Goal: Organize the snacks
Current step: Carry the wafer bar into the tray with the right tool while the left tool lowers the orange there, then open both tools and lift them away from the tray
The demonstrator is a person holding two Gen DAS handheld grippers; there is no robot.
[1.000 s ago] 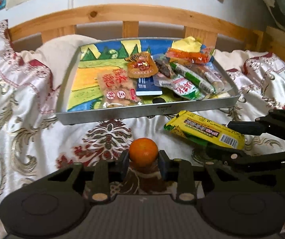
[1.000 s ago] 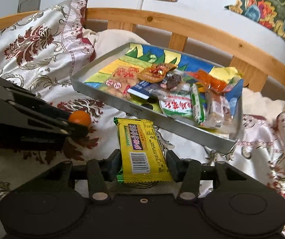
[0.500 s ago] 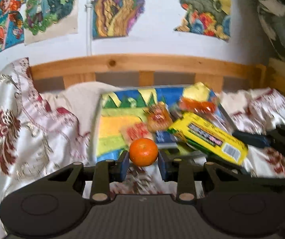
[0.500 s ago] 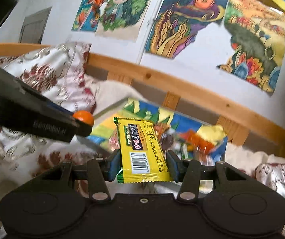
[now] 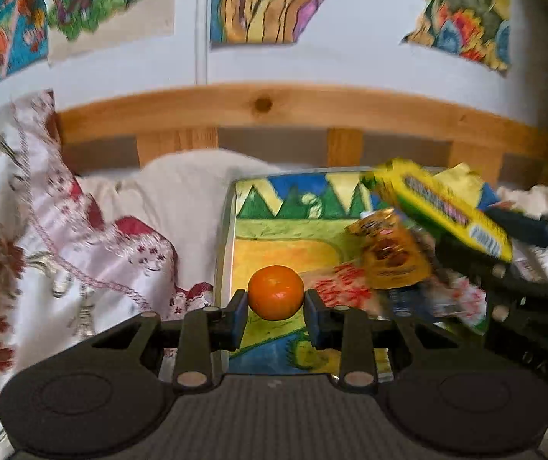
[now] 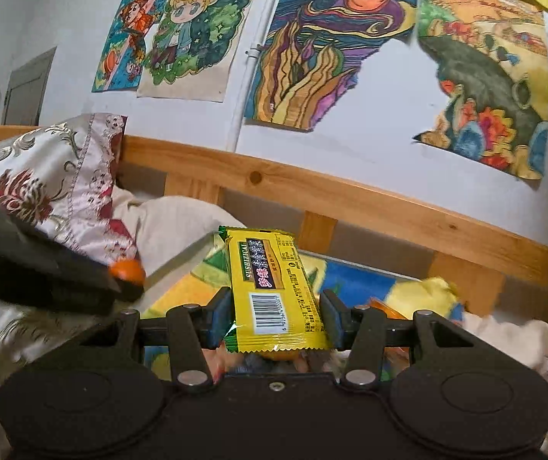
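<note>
My left gripper (image 5: 275, 306) is shut on a small orange (image 5: 275, 297) and holds it in the air over the near left part of the grey tray (image 5: 223, 253). The orange also shows at the left of the right wrist view (image 6: 127, 269). My right gripper (image 6: 275, 316) is shut on a yellow snack packet (image 6: 274, 287), held up above the tray; the packet also shows at the right of the left wrist view (image 5: 442, 214). The tray has a painted bottom and holds several snack packets (image 5: 389, 257) on its right side.
The tray lies on a bed with a white and red patterned cover (image 5: 63, 230). A white pillow (image 5: 181, 191) sits behind the tray. A wooden headboard (image 5: 262, 111) and a wall with drawings (image 6: 312, 57) stand beyond.
Both grippers have risen off the bed cover with their items and moved forward over the tray. The orange and the yellow packet were lifted from the cover.
</note>
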